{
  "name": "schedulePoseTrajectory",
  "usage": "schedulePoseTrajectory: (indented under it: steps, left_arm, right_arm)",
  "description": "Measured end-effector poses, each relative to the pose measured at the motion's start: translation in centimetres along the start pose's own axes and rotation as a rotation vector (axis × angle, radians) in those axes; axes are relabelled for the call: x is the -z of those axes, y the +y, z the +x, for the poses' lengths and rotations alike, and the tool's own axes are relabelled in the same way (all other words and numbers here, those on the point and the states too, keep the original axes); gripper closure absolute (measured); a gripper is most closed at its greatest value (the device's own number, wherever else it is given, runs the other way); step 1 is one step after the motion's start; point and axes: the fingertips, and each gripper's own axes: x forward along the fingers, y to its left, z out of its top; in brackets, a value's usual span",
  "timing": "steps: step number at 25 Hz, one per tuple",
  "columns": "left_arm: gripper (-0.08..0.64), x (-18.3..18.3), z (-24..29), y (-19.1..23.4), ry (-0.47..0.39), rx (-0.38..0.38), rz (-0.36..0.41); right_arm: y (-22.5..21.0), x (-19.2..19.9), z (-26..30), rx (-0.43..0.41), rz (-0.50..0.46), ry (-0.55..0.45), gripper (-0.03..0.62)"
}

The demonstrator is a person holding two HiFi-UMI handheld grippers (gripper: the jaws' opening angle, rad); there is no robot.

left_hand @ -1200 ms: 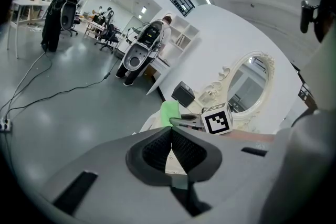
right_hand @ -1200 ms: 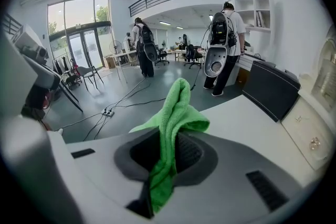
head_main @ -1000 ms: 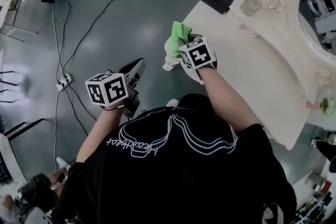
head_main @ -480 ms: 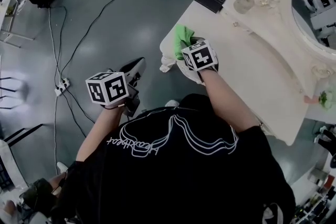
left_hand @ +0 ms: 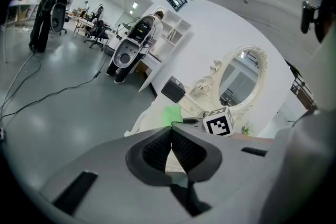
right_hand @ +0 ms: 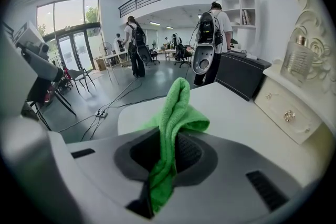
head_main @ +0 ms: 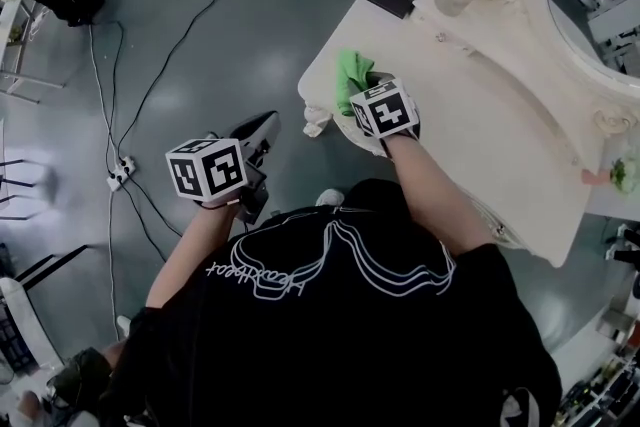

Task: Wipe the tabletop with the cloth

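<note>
Fingers (right_hand: 191,153) of the right gripper (head_main: 358,103) are clamped on the green cloth (right_hand: 177,110), which is held at the corner of the white table (head_main: 480,115). The left gripper (left_hand: 171,136) is held over the floor (head_main: 200,35), its fingers pressed together on nothing.

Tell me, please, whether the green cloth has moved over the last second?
Yes. The green cloth, held in the right gripper, has slid away from the tabletop's floor-side edge, further onto it.

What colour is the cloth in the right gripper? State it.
The cloth is plain bright green; clearest in the right gripper view.
</note>
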Motion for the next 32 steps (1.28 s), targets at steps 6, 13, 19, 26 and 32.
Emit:
schedulePoseTrajectory:
  steps: [6, 13, 19, 26, 32]
  left_arm:
    - [0.555, 0.3, 0.3, -0.3, 0.016, 0.01, 0.011]
    - [0.556, 0.5, 1.4, -1.2, 0.04, 0.041, 0.019]
    - [0.556, 0.8, 2.7, -2.2, 0.068, 0.075, 0.038]
    - [0.556, 0.2, 3.8, -2.9, 0.082, 0.108, 0.05]
    - [0.556, 0.4, 5.4, -3.4, 0.113, 0.136, 0.059]
  right_arm:
    - [-0.4, 0.8, -0.8, 0.005, 0.014, 0.002, 0.537]
    - [-1.1, 1.8, -1.9, 0.027, 0.042, 0.002, 0.537]
    - [-1.9, 3.1, -2.8, 0.035, 0.08, -0.002, 0.537]
    - [-2.8, 4.4, -4.1, 0.055, 0.121, -0.001, 0.537]
    - [-3.2, 5.3, -4.8, 0.066, 0.151, -0.005, 0.537]
